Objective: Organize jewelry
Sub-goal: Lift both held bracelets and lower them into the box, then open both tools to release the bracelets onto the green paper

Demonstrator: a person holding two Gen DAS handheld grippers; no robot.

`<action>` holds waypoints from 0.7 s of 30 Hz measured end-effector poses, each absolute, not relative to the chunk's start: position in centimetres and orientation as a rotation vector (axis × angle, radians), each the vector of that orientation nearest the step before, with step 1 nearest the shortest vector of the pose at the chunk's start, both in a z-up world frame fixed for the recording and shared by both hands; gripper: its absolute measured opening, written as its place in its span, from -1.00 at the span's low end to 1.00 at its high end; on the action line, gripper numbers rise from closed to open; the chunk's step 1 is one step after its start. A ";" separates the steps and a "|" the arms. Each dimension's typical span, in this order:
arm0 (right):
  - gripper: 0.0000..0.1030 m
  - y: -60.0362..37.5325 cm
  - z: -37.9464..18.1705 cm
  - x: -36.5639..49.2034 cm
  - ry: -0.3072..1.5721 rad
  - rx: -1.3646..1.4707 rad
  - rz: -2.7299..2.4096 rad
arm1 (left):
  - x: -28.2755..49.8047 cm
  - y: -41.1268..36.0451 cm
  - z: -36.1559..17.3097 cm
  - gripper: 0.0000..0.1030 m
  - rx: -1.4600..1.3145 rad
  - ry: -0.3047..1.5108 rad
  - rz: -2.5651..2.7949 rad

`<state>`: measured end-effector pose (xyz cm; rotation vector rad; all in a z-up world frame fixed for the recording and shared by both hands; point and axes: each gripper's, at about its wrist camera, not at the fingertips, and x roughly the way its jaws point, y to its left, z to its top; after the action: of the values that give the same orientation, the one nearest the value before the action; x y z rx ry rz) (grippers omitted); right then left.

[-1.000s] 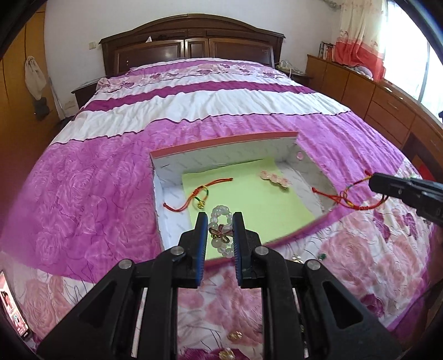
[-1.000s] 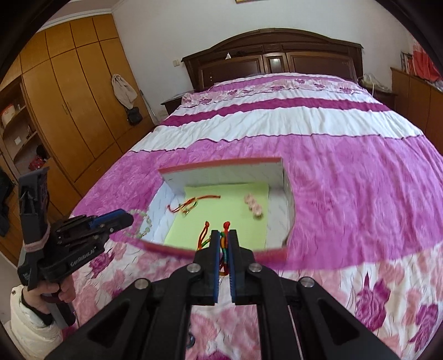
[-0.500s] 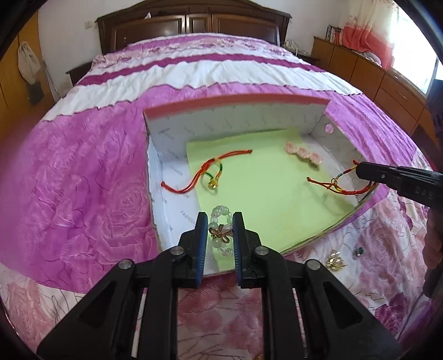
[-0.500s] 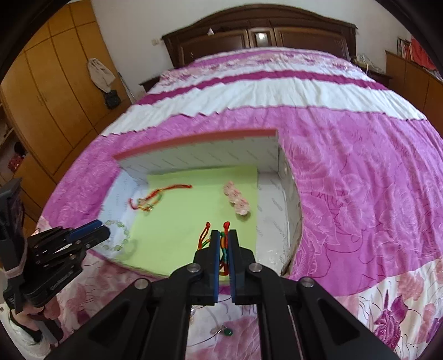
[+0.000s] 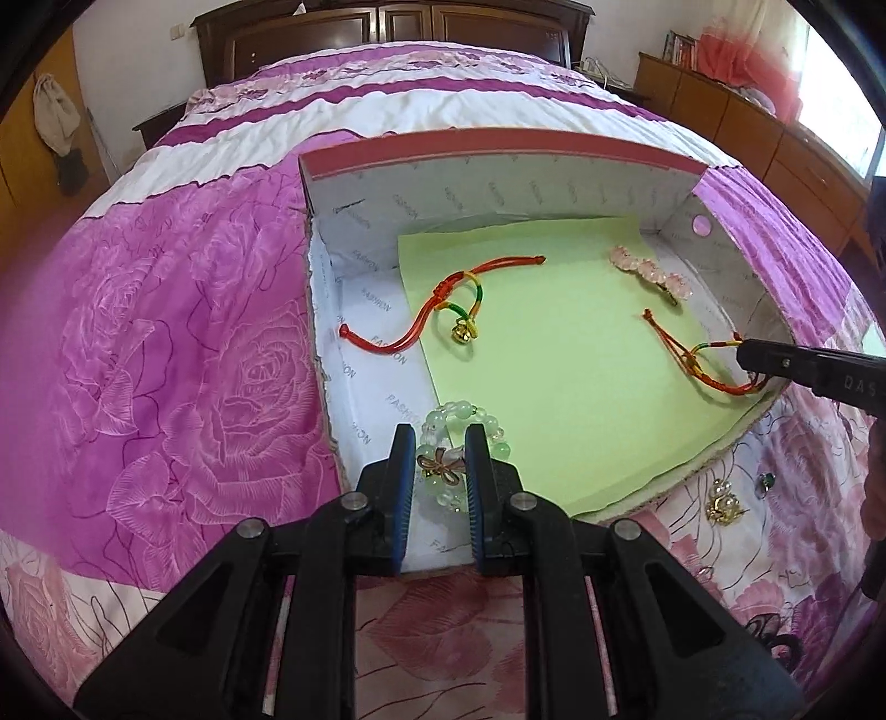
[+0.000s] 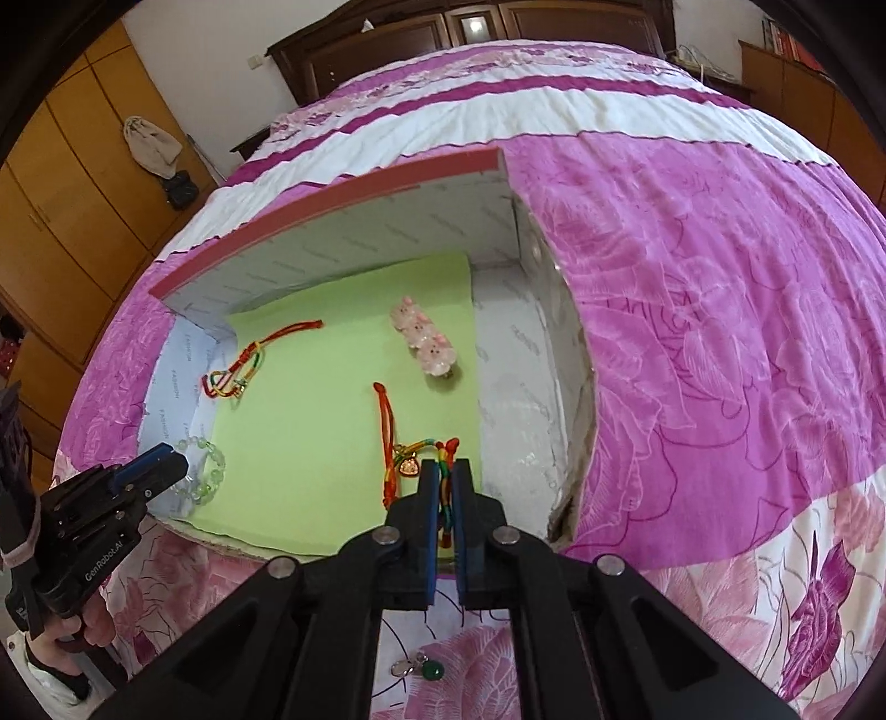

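An open cardboard box (image 5: 498, 166) with a green sheet (image 5: 554, 360) lies on the bed. My left gripper (image 5: 439, 443) is shut on a pale green bead bracelet (image 5: 459, 412) with a butterfly charm, low over the box's near left corner. My right gripper (image 6: 443, 471) is shut on a red cord bracelet (image 6: 387, 437) with a gold pendant, over the green sheet (image 6: 310, 421) near the box's right wall. Another red cord bracelet (image 5: 443, 310) with a gold bell and a pink flower hair clip (image 5: 653, 274) lie in the box.
Loose jewelry lies on the pink bedspread in front of the box: a gold pearl piece (image 5: 722, 501), a small green stone (image 5: 767, 482), and a green pendant (image 6: 432, 671). The headboard (image 5: 387, 27) is far behind. Wooden wardrobes (image 6: 66, 194) stand left.
Both grippers have moved forward and down over the box, carrying their bracelets. The red cord's end now rests on the green sheet.
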<state>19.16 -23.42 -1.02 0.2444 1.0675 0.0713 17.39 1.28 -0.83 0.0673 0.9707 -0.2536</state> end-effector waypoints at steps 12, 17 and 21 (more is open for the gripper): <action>-0.89 -22.8 -1.0 18.6 1.053 0.219 0.061 | 17.5 1.5 -0.5 -0.79 0.057 0.961 -0.245; -0.50 -22.9 -0.2 18.2 1.005 0.255 0.095 | 16.7 0.8 0.3 -0.64 0.061 0.946 -0.235; -0.25 -22.6 1.2 17.4 0.966 0.242 0.122 | 15.6 0.5 1.9 -0.56 0.053 0.897 -0.245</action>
<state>17.40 -22.57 1.24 0.2420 0.9665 0.1225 15.59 0.48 1.85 0.0531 0.8969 -0.2447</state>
